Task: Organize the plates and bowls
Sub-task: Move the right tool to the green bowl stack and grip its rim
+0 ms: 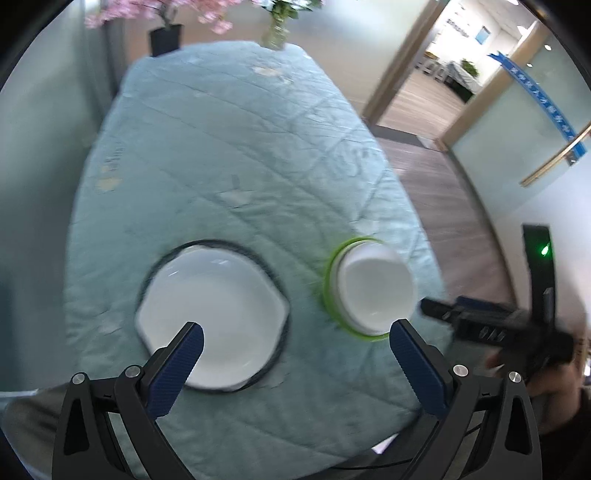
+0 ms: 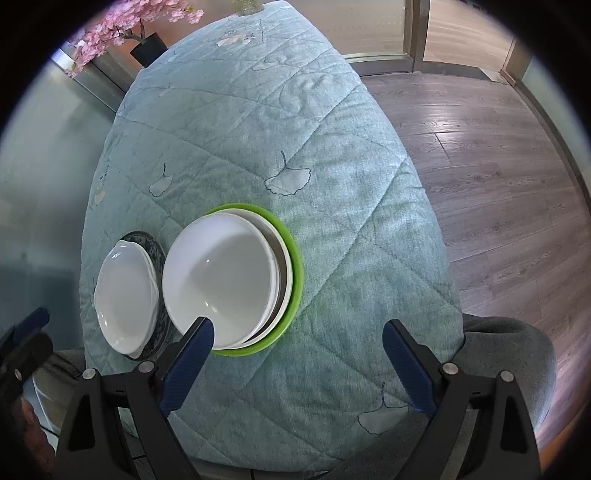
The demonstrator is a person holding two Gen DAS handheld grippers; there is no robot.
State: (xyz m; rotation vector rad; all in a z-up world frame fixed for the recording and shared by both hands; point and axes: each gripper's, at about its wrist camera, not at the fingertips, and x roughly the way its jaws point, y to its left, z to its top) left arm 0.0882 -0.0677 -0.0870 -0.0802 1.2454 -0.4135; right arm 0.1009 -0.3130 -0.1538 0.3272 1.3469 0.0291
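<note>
A white dish [image 1: 210, 317] sits on a dark-rimmed plate [image 1: 271, 273] near the table's front left; the pair shows in the right wrist view as the dish [image 2: 125, 291] and plate [image 2: 157, 254]. To its right, stacked white bowls [image 1: 373, 288] [image 2: 221, 280] rest on a green plate [image 1: 328, 280] [image 2: 295, 266]. My left gripper [image 1: 295, 354] is open and empty above the table, between the two stacks. My right gripper [image 2: 297, 354] is open and empty, just right of the bowl stack; it appears blurred in the left wrist view [image 1: 480, 325].
The table wears a quilted teal cloth [image 2: 332, 184] with leaf prints. A pink flowering plant in a black pot [image 2: 147, 48] and a glass vase [image 1: 275, 33] stand at the far end. Wood floor [image 2: 498, 166] lies to the right; a grey chair [image 2: 517, 354] sits at the near right corner.
</note>
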